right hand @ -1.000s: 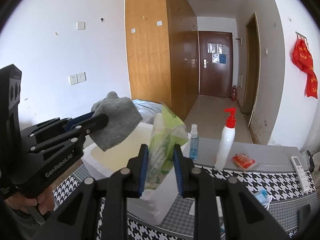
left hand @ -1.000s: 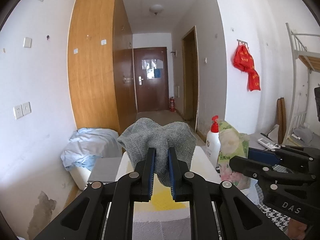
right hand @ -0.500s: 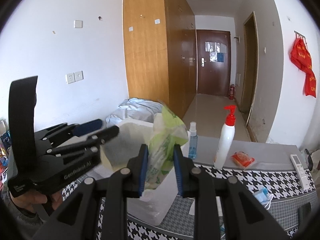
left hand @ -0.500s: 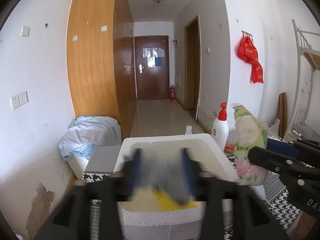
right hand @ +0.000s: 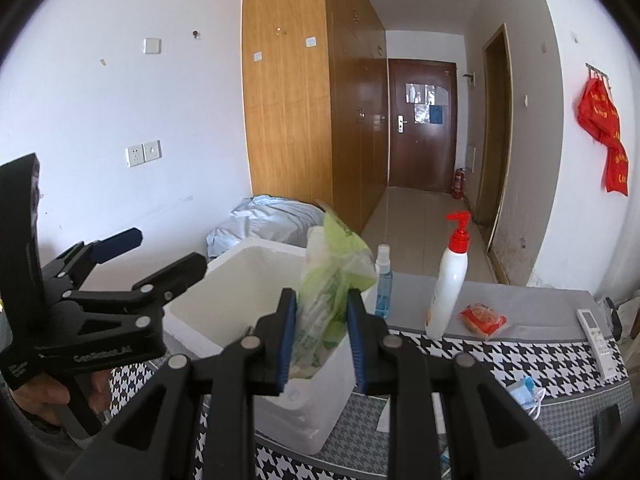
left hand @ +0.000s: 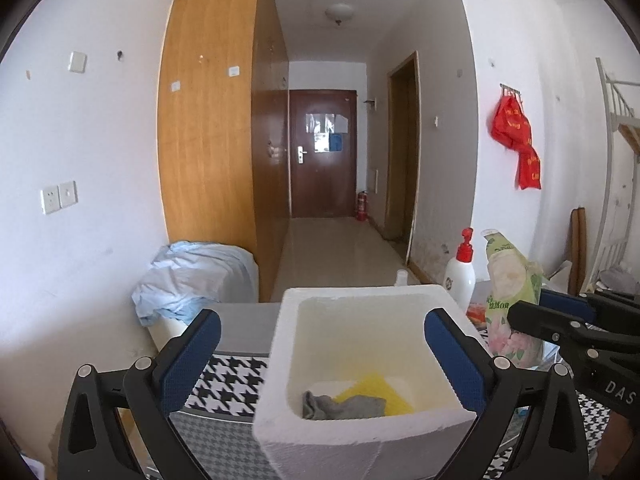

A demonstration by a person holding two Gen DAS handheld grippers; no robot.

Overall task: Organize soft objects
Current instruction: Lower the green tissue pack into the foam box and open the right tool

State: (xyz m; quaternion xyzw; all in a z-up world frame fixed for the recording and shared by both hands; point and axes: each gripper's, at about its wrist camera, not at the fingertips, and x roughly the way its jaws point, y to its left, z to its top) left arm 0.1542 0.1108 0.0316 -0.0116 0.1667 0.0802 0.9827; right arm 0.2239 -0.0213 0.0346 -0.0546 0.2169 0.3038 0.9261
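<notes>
Releasing: the left gripper [left hand: 320, 332] is opening its fingers wide over the white foam box [left hand: 280, 364], with nothing between them.
Change: the grey soft cloth [left hand: 342, 405], pinched in those fingers a second ago, now lies on the box floor at the near wall, partly over a yellow flat piece [left hand: 380, 394].
Right gripper [right hand: 322, 332]: fingers clenched on the green-and-white soft plastic pack [right hand: 332, 280], held above the box's right rim, as it was a second ago.
Box place: on the houndstooth-covered worktop [right hand: 500, 360], toward its left edge.
Meaning: one soft item is stowed; the pack looks next to go in.
</notes>
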